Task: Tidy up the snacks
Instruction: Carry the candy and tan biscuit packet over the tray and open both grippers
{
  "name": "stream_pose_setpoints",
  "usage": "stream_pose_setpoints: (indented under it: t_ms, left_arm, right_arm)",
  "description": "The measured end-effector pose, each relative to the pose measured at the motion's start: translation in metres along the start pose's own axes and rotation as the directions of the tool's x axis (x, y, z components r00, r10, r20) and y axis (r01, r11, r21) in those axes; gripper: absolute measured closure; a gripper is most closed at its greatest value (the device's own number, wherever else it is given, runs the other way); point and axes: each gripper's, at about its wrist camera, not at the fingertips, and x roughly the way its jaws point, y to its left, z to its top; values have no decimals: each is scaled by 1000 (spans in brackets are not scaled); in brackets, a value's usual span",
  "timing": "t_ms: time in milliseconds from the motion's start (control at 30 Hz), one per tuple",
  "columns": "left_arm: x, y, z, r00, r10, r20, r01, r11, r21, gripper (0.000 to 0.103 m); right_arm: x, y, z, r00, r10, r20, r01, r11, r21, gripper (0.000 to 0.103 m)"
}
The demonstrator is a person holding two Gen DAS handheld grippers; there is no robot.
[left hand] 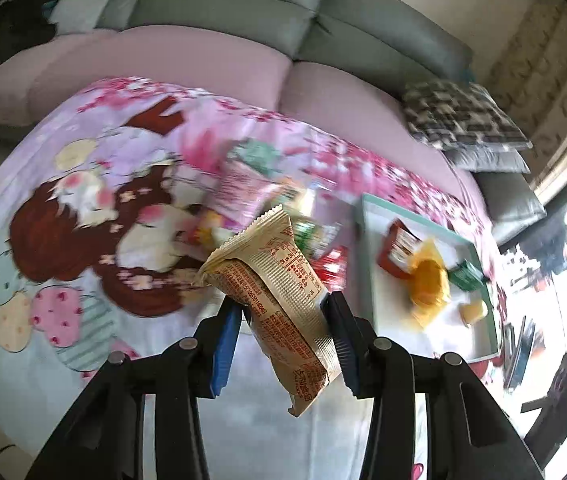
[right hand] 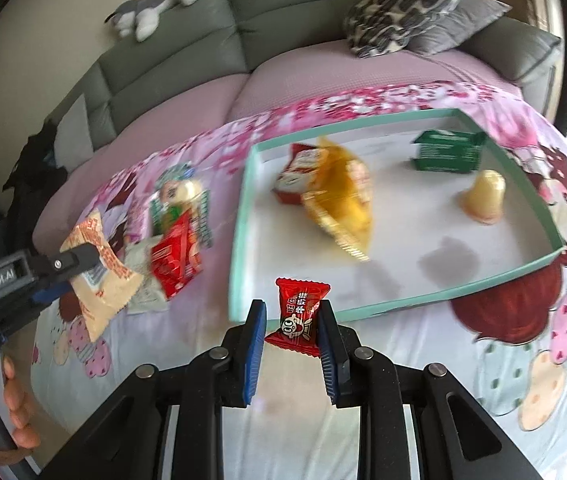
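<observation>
The left gripper [left hand: 283,312] clamps a tan crinkled snack packet [left hand: 279,292]; the right gripper [right hand: 291,316] pinches a small red wrapped candy [right hand: 299,312]. Both foils look slippery and could drop short of the teal-rimmed white tray [right hand: 239,240].

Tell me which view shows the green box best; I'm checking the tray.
The right wrist view: the green box stands clear at the tray's far side. In the left wrist view it is small, blurred and partly hidden.

black grippers, blue-padded fingers [right hand: 254,354], silver screws.
</observation>
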Motion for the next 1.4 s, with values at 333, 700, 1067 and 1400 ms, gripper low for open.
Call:
stream_pose_setpoints:
  t_ms: [333,700,1067,1400]
  left_arm:
    - [35,-79,-8,997,-49,-66,60,984,169,57]
    - [87,-124,-10,989,-46,-143,84,957,276,57]
    - [117,-138,-4,984,-49,-174,102,946,307,57]
    - [122,-133,4,976,-56,-211,116,951,286,46]
  right_arm:
    - [-6,-52,16,999,-45,31,43,997,64,76]
    - [12,-72,36,997,-71,25,69,995,69,76]
    - [36,-80,50,995,-98,-7,98,993,68,76]
    - [44,-84,53,992,-117,-42,120,989,84,74]
